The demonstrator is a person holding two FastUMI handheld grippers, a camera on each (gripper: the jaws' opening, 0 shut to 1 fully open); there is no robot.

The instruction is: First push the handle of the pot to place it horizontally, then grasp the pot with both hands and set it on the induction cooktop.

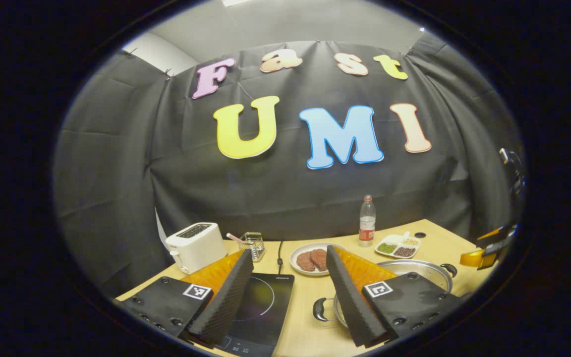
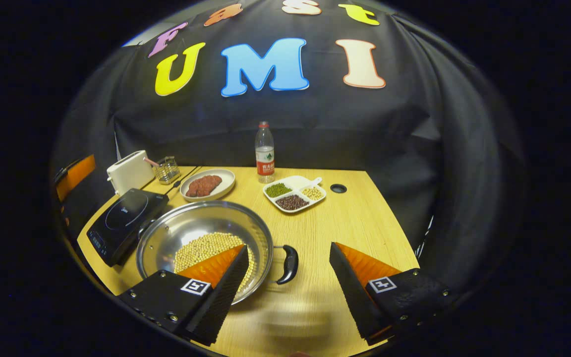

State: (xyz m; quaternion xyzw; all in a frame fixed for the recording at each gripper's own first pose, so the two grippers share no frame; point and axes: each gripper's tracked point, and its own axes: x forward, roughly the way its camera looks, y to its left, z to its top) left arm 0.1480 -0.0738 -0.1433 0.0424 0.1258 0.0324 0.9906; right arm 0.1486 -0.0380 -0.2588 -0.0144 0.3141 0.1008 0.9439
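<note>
The pot (image 2: 205,243) sits on the wooden table (image 2: 365,218), steel bowl loaded with pale beans, and just at its ten o'clock in the right gripper view lies the black induction cooktop (image 2: 122,223), close beside the rim. The near handle (image 2: 289,264) sticks out at the pot's three o'clock, right in the gap between the right gripper's fingers.

The right gripper (image 2: 285,277) hangs low over the table, jaws spread wide and holding nothing, one finger over the pot's rim, the other out over bare wood. The handle looks lined up for it: I'd say ease forward and straddle that handle squarely before closing.

Over in the left gripper view, the left gripper (image 1: 289,292) is also wide open and empty, tilted down toward the table, cooktop (image 1: 260,307) under its left finger, the pot's other handle (image 1: 319,309) between the fingers, the pot (image 1: 417,270) at four o'clock behind the right finger. It wants a nudge toward that handle.

Lift level, both sides together, or those beans will slide. Beyond, at twelve o'clock: plate of meat (image 2: 207,185), bottle (image 2: 264,153), divided dish (image 2: 294,193), toaster (image 2: 130,171).
</note>
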